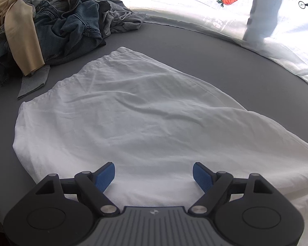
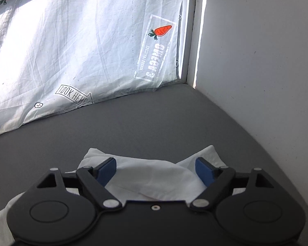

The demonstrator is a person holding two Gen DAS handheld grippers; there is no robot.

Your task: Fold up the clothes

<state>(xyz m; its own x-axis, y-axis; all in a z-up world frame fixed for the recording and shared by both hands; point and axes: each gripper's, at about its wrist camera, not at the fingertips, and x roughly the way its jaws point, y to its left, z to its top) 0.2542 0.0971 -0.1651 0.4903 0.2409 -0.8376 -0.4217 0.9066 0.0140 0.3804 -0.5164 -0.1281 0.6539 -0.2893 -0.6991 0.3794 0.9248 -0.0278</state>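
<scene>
left claw (image 1: 153,173) first: jaws spread wide, blue pads (image 1: 104,176) hanging over the near edge of the white garment (image 1: 133,110), gripping nothing. garment lies spread flat on the grey mattress (image 1: 195,49), one hemmed edge running toward the far left, shallow wrinkles across the middle. heap of unfolded clothes (image 1: 57,24), denim and tan, sits at the far left corner, just beside the garment's far edge. carrot-print sheet (image 1: 215,10) hangs along the back. right wrist view: my right claw (image 2: 155,169) also stands apart, empty, over a rumpled end of the same white cloth (image 2: 154,176), two points of fabric poking out past the pads. bare mattress (image 2: 154,123) ahead, white wall (image 2: 256,61) close on the right. judgement: laying-out looks done and the first fold not yet made. next move calls for both claws to drop onto an edge, pinch one layer cleanly, then lift and carry it over together without dragging the cloth underneath.
</scene>
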